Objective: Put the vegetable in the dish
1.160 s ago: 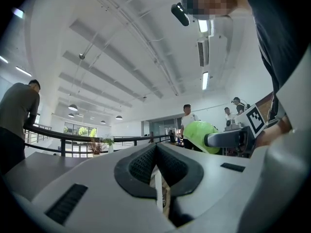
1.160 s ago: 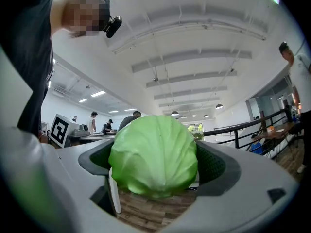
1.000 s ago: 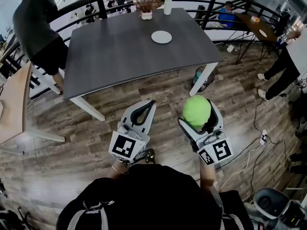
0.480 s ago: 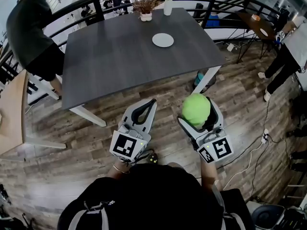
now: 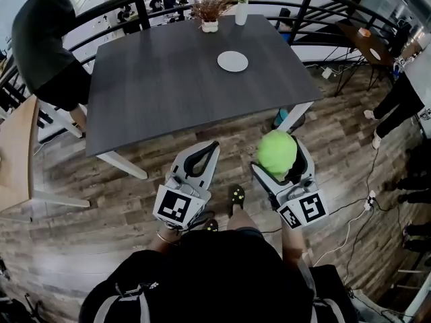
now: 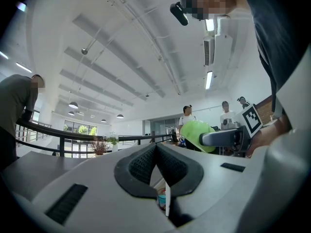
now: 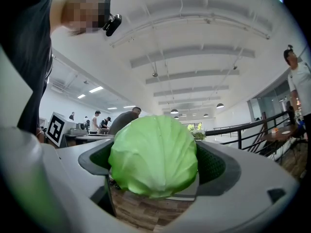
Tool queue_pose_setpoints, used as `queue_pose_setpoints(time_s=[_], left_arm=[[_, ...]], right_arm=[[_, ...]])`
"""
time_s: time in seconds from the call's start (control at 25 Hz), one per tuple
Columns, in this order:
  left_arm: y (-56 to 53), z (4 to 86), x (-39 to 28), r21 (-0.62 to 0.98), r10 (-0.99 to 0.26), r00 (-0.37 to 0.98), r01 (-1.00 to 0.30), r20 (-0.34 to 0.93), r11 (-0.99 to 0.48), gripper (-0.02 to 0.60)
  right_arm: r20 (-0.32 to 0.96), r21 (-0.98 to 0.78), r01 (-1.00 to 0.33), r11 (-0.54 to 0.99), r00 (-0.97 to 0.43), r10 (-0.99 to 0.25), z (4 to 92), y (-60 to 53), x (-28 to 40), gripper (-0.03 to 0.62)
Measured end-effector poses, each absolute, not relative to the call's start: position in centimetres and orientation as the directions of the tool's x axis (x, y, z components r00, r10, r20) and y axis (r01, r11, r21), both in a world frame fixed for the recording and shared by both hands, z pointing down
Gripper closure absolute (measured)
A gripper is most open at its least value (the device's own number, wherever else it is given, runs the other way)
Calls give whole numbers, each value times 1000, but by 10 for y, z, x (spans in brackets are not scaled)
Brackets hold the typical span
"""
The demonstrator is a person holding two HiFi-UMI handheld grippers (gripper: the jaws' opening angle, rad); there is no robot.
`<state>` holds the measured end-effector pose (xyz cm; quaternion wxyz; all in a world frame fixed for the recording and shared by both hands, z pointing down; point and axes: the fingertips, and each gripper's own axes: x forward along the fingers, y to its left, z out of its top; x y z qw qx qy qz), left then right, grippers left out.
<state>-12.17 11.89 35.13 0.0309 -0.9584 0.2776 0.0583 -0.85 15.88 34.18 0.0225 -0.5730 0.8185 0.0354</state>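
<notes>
A round green cabbage (image 5: 276, 153) sits clamped between the jaws of my right gripper (image 5: 281, 155), held above the wooden floor in front of the table. The cabbage (image 7: 153, 155) fills the middle of the right gripper view. My left gripper (image 5: 205, 155) is shut with nothing in it, its black pads (image 6: 146, 162) pressed together, level with the right one. A small white dish (image 5: 232, 61) lies on the far right part of the dark grey table (image 5: 161, 79), well ahead of both grippers. From the left gripper view the cabbage (image 6: 194, 134) shows off to the right.
A dried-plant pot (image 5: 209, 9) and a white vase (image 5: 241, 11) stand at the table's far edge, before a black railing (image 5: 303, 5). A person in dark clothes (image 5: 47, 39) stands at the table's left. A second table (image 5: 367, 42) and cables (image 5: 357, 207) lie to the right.
The view has drifted slightly toward the table; a shoe now shows between the grippers. Both grippers keep their pose and the cabbage stays clamped.
</notes>
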Motion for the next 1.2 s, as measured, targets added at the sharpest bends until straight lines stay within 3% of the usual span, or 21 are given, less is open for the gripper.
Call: queue_pose_setpoints(time_s=[1.2], left_arm=[[-47,345,26,-50,-650,752,-657,-106,-752,578]], right_arm=[[-67,20,-860,510,-510,-857,339,-28,131,105]])
